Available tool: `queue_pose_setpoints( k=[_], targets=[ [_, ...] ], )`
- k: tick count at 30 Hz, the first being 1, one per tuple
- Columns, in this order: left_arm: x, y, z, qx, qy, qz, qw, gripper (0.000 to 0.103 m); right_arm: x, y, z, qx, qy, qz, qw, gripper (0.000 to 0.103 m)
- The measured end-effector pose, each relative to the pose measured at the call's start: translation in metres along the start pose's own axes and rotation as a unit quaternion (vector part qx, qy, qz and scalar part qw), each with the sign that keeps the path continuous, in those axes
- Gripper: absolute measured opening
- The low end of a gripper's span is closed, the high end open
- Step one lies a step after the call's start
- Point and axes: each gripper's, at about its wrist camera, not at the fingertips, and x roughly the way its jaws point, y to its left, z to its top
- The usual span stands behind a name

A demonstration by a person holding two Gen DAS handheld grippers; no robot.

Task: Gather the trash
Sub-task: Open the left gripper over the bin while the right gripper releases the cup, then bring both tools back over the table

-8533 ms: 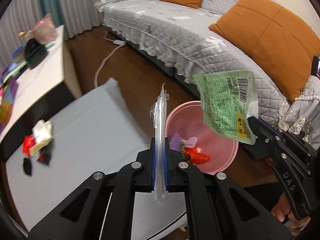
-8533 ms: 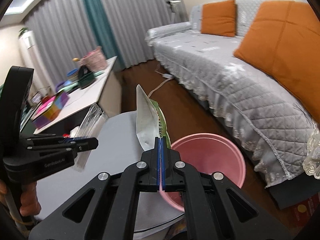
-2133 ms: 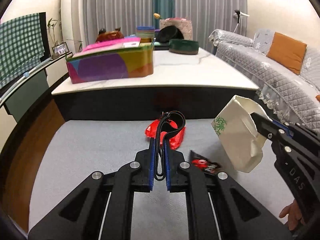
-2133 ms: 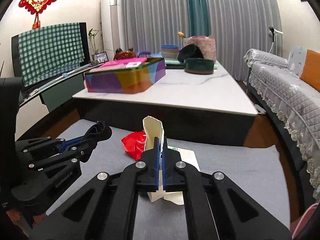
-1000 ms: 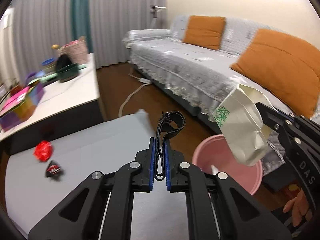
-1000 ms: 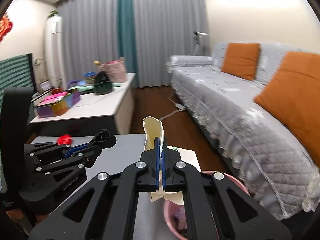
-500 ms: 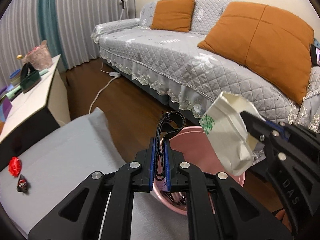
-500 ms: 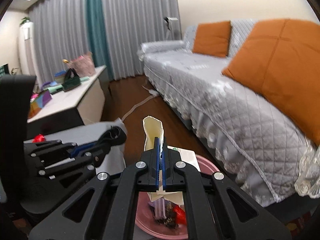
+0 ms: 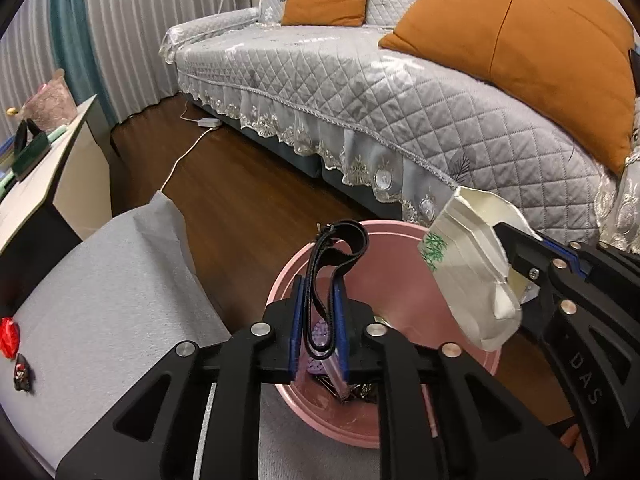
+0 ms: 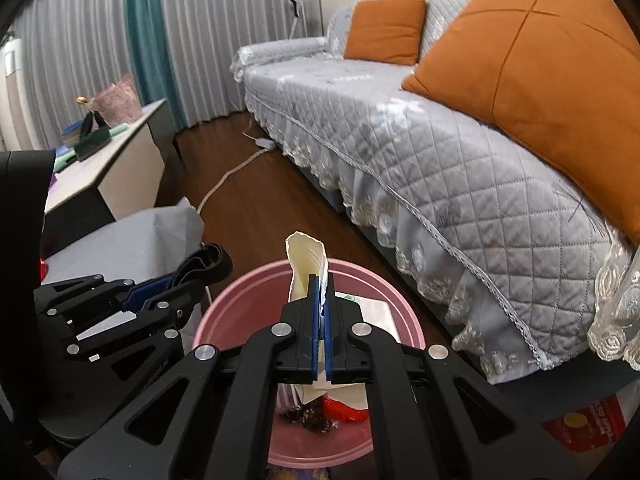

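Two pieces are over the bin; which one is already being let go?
The black strap, in the left gripper, whose jaws are opening. The white carton is clamped in the shut right gripper.

Counting now: 1 round pink plastic bin [image 9: 404, 240], 1 looped black strap [image 9: 336, 256], 1 crumpled cream paper bag with green leaf print [image 9: 468, 276]. 2 black two-finger grippers, left [image 9: 319, 330] and right [image 10: 321, 330]. 2 large orange square cushions [image 9: 528, 52] on 1 grey quilted sofa [image 9: 360, 92]. 2 small scraps, 1 red [image 9: 9, 340] and 1 dark [image 9: 22, 372], over on 1 grey cloth-covered table [image 9: 100, 300].

bin [image 9: 288, 276] between table [image 9: 100, 280] left, sofa [image 9: 360, 92] right | wrappers [image 10: 320, 416] in bin
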Motion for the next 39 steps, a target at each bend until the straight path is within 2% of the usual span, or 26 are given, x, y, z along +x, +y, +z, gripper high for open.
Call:
queue_pose_setpoints(
  k=[1, 2, 3, 4, 5, 6, 9, 13, 16, 19, 26, 31, 35, 39],
  targets=[
    [0.002, -0.001, -0.001, 0.002, 0.003, 0.002, 1.0, 0.031, 0.003, -0.003, -0.001, 0.005, 0.003, -0.009, 1.0, 0.006],
    [0.007, -0.002, -0.002, 0.004, 0.01, 0.007, 0.9999, 0.062, 0.005, -0.006, -0.002, 0.01, 0.008, -0.013, 1.0, 0.013],
    [0.01, -0.003, -0.003, 0.003, 0.017, 0.014, 0.9997, 0.089, 0.008, -0.009, -0.002, 0.014, 0.011, -0.016, 1.0, 0.02],
    [0.01, -0.002, -0.004, 0.0, 0.017, 0.017, 0.9997, 0.091, 0.009, -0.012, -0.003, 0.024, 0.015, -0.019, 0.999, 0.047],
    [0.01, 0.0, -0.004, -0.006, 0.016, 0.019, 0.9997, 0.091, 0.01, -0.016, -0.003, 0.035, 0.016, -0.024, 0.999, 0.067],
    [0.013, 0.001, -0.004, -0.01, 0.026, 0.017, 0.9995, 0.091, 0.011, -0.019, -0.004, 0.042, 0.016, -0.031, 0.999, 0.072],
    [0.019, 0.005, -0.003, -0.019, 0.054, 0.012, 0.9983, 0.091, 0.012, -0.023, -0.004, 0.045, 0.019, -0.043, 0.998, 0.076],
    [0.01, 0.012, -0.005, -0.025, 0.042, 0.018, 0.9986, 0.091, 0.009, -0.02, -0.002, 0.047, 0.013, -0.046, 0.998, 0.084],
    [-0.005, 0.025, -0.006, -0.037, 0.028, 0.027, 0.9986, 0.091, -0.001, -0.01, 0.005, 0.045, -0.012, -0.041, 0.998, 0.086],
    [-0.032, 0.047, -0.009, -0.052, 0.001, 0.046, 0.9976, 0.091, -0.015, 0.011, 0.011, 0.035, -0.041, -0.011, 0.998, 0.089],
    [-0.093, 0.121, -0.026, -0.095, -0.036, 0.101, 0.9897, 0.091, -0.037, 0.095, 0.019, -0.01, -0.06, 0.096, 0.994, 0.093],
    [-0.131, 0.187, -0.053, -0.143, -0.043, 0.146, 0.978, 0.091, -0.055, 0.163, 0.025, -0.053, -0.074, 0.145, 0.985, 0.095],
    [-0.164, 0.247, -0.083, -0.188, -0.049, 0.191, 0.9621, 0.09, -0.06, 0.218, 0.028, -0.073, -0.076, 0.183, 0.977, 0.096],
    [-0.192, 0.302, -0.114, -0.223, -0.058, 0.245, 0.9416, 0.09, -0.053, 0.279, 0.023, -0.093, -0.079, 0.218, 0.968, 0.096]
  ],
)
